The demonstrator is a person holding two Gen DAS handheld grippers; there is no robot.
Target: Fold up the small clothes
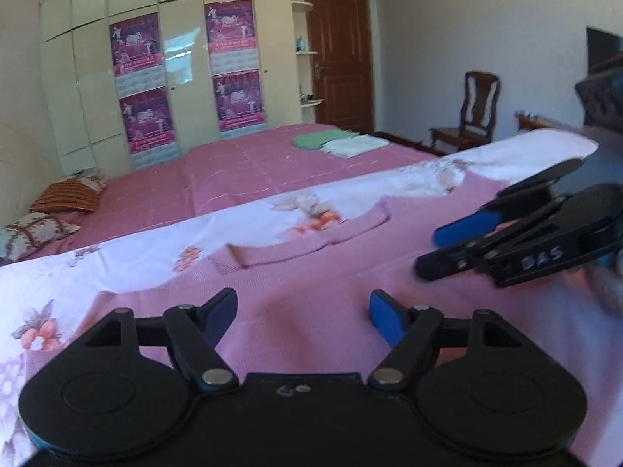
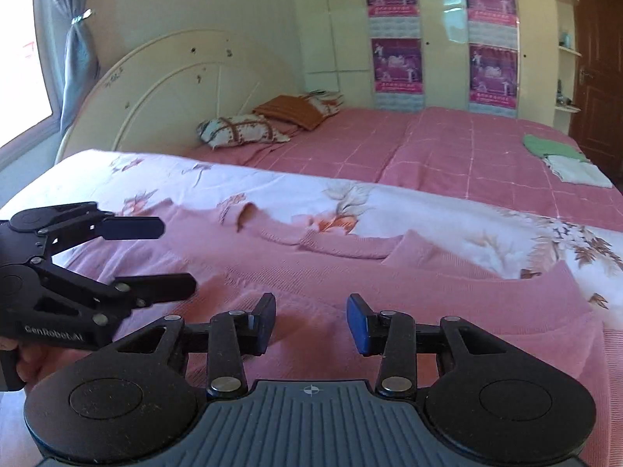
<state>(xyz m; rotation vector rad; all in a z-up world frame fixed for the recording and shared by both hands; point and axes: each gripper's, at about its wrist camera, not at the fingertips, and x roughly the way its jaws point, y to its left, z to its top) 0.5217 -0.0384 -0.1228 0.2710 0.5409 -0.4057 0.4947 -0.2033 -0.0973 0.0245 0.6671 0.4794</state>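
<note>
A pink knitted sweater (image 1: 311,292) lies spread flat on a white floral sheet (image 1: 117,268), its neckline toward the far side. It also shows in the right wrist view (image 2: 389,292). My left gripper (image 1: 303,317) is open and empty just above the sweater's near part; it also shows in the right wrist view (image 2: 177,257) at the left. My right gripper (image 2: 311,321) is open and empty above the sweater, to the right of the left one. It shows in the left wrist view (image 1: 428,251) at the right edge.
Behind the floral sheet (image 2: 428,202) lies a pink checked bedspread (image 2: 447,148) with a folded green cloth (image 2: 549,146) and a folded white cloth (image 2: 576,171). Pillows (image 2: 241,130) rest by the headboard. A wooden chair (image 1: 467,116) and a wardrobe (image 1: 175,58) stand beyond.
</note>
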